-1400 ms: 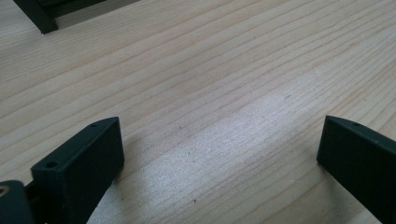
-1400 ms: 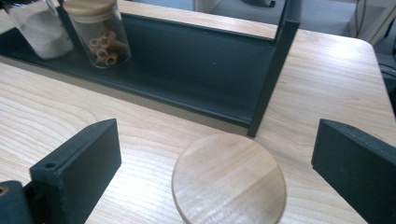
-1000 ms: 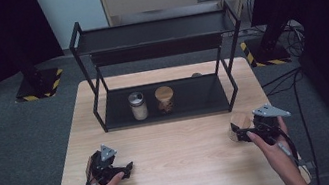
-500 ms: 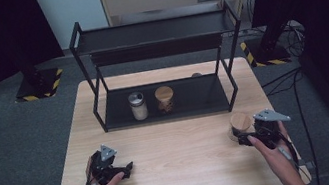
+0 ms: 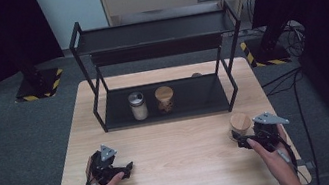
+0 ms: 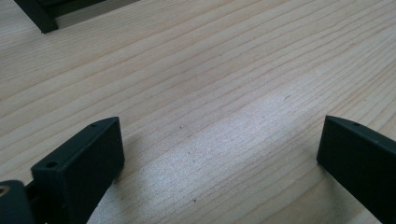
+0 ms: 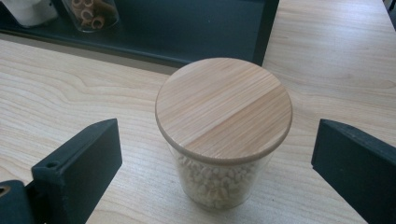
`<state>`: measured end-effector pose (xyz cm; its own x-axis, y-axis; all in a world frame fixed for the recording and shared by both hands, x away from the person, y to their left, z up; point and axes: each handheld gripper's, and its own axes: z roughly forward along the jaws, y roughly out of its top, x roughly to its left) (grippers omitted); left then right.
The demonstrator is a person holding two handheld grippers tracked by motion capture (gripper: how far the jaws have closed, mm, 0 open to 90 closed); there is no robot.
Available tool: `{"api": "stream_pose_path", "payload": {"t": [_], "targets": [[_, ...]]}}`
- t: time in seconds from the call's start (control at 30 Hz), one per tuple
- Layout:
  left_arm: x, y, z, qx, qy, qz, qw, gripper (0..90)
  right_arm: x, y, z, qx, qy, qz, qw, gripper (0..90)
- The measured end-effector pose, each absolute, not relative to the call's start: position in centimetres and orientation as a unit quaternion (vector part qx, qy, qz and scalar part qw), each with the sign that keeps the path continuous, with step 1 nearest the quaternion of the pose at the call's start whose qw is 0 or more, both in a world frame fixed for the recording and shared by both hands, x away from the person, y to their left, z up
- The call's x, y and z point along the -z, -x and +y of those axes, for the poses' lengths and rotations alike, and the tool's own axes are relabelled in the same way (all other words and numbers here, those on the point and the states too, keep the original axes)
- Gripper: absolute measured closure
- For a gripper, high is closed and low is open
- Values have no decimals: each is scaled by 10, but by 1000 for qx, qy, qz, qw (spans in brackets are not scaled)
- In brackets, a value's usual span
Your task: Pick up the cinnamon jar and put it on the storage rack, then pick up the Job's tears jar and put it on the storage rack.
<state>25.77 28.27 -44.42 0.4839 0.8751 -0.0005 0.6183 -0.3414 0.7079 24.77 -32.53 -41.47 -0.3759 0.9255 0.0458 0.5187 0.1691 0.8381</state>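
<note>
Jar (image 7: pixel 223 140) with a flat wooden lid (image 7: pixel 224 108) stands upright on the desk (image 5: pixel 181 145) at the lower right of the high view, just in front of the rack's (image 5: pixel 167 107) right leg. In the right gripper view it sits mid-frame between the right gripper's (image 7: pixel 217 158) wide-open fingers (image 7: pixel 84 158), which hold nothing and stand clear of the glass on both sides. The jar looks like clear glass, filled with small pale pieces, so I judge it fairly heavy for its size, rigid, smooth and breakable if tipped or dropped. The lid may only rest on top, so lifting by it seems risky; the glass wall below the lid, at about mid-height, looks the better place to close on, squarely across its width. The left gripper (image 5: pixel 109 168) lies low at the lower left of the high view, its fingers (image 6: pixel 88 158) spread wide over bare wood, empty. Two other jars (image 5: pixel 138 106) stand on the rack's bottom shelf, left of centre.
</note>
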Motion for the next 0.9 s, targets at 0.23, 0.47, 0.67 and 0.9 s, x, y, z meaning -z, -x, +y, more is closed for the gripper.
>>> {"api": "stream_pose_path", "payload": {"t": [0.23,0.47,0.67,0.9], "targets": [[444,-258,283,-194,-796,469,330,0,420,-248,-326,-404,-504,723,245,18],[444,-258,283,-195,-796,469,330,0,424,-247,-327,-404,-506,722,242,18],[444,-258,283,-195,-796,469,330,0,429,-247,-326,-402,-510,722,238,18],[444,-258,282,-195,-795,469,330,0,435,-249,-324,-402,-517,718,236,19]]}}
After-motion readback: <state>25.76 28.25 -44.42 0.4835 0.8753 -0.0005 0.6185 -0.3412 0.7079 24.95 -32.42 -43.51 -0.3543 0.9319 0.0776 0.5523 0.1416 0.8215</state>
